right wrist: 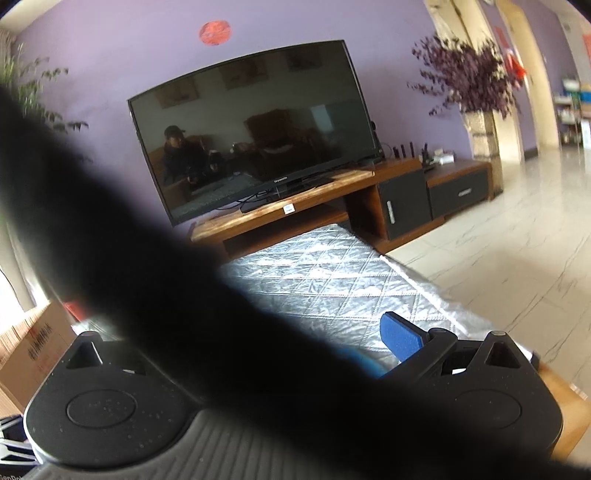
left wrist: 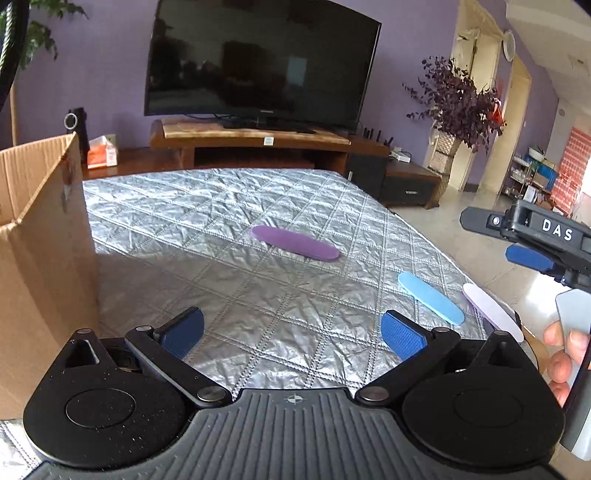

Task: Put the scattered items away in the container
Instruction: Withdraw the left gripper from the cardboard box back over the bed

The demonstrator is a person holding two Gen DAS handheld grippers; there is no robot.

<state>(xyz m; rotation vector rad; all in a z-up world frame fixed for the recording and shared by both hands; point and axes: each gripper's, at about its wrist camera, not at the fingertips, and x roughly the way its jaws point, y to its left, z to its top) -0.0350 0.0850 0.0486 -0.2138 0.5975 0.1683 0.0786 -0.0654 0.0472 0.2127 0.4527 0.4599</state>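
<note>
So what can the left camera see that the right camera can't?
Only the left wrist view shows the three flat oval pieces: the purple one, the light blue one and the pale lilac one. It also shows the left claw open, and the right claw from the side.

Only the right wrist view shows a red round decoration on the wall. A blurry dark shape hides much of it.

Both show the television, the silver quilted cover, the cardboard box and the purple plant.

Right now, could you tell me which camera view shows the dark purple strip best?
The left wrist view: the dark purple strip lies fully visible on the silver quilted cover. In the right wrist view a dark blurred shape blocks that area.
</note>
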